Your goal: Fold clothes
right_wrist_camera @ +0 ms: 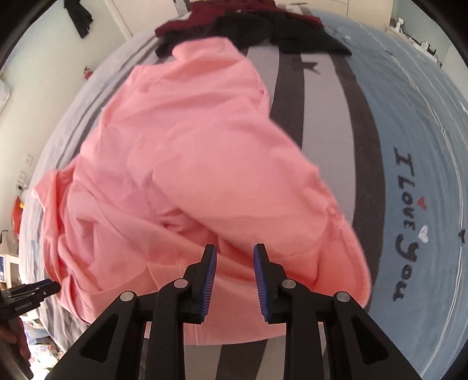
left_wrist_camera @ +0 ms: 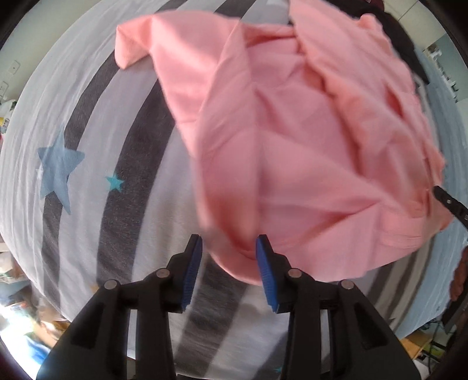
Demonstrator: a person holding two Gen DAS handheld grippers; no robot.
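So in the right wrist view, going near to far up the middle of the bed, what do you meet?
Right gripper, jaws open → crumpled pink cotton garment → grey-and-white striped bedsheet → pile of black and dark red clothes.

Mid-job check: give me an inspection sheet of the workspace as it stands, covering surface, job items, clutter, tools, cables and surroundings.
Surface: bed sheet with grey and white stripes, star prints, and a blue part lettered "I Love You".
Job's things: pink garment lies crumpled and unfolded on the sheet; image blurred.
Clutter: dark clothes pile, black and maroon, at the far end of the bed.
Grippers: left tool open, at the garment's near edge; right tool open, over the pink cloth. Whether either touches it, cannot tell.
Cables: nothing seen.
Surroundings: pale wall with a dark item hanging on it; floor clutter beside the bed.
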